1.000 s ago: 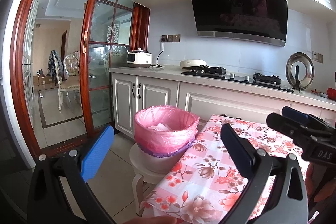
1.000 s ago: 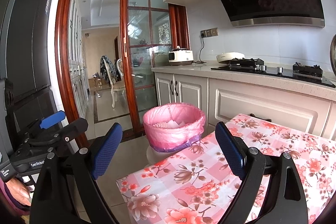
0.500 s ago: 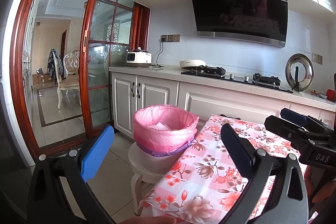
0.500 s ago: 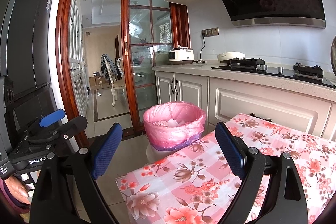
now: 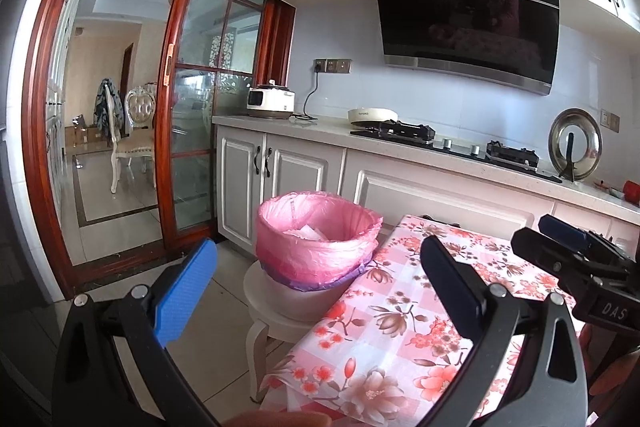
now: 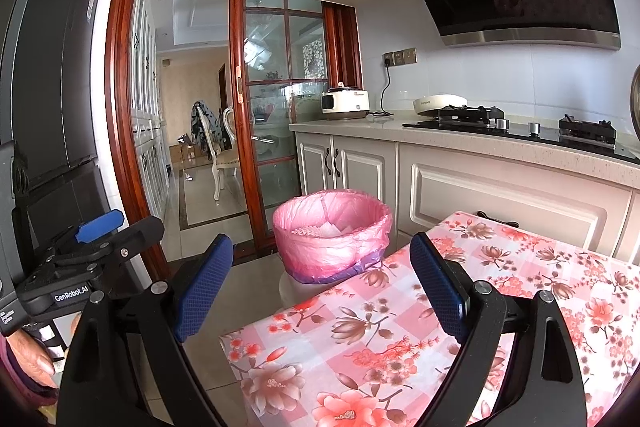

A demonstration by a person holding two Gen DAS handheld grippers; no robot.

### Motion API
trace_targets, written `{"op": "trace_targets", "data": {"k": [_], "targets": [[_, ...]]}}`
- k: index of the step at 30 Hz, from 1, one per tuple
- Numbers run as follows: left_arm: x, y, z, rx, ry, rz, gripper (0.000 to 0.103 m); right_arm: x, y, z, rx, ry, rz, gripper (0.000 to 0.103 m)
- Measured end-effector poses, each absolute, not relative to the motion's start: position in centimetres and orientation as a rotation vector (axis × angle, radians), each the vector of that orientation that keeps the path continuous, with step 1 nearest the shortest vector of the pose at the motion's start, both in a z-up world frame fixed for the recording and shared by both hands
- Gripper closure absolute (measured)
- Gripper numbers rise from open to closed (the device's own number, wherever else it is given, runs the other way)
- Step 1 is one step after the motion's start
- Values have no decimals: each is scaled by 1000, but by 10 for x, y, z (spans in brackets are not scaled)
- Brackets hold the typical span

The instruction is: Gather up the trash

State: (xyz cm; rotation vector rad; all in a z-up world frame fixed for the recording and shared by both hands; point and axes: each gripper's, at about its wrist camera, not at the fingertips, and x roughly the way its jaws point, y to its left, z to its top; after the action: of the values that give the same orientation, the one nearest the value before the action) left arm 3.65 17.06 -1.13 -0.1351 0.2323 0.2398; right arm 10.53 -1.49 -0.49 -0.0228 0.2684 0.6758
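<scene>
Pink-lined round plastic bin on its white stool beside the floral tablecloth already held white scraps, and I had both claws, left gripper and right gripper, wide open and empty, no trash visible left.

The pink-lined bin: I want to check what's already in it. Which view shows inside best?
The right wrist view: the pink-lined bin shows more of its white contents. The left wrist view shows the bin too, but less of the inside.

Home kitchen: gas hob, range hood, white cabinets.
</scene>
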Motion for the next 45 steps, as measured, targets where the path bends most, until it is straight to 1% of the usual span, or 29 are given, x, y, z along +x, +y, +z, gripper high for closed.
{"op": "trace_targets", "data": {"k": [16,36,42,45], "targets": [[37,166,-8,-112,240,236,5,106,-18,-7,-14,269,679,18],[38,143,-3,-71,247,199,5,97,-55,-5,40,241,647,18],[49,136,-10,-64,277,182,5,107,-77,-17,61,269,603,18],[67,128,-18,-55,314,165,5,119,-92,-34,63,325,533,18]]}}
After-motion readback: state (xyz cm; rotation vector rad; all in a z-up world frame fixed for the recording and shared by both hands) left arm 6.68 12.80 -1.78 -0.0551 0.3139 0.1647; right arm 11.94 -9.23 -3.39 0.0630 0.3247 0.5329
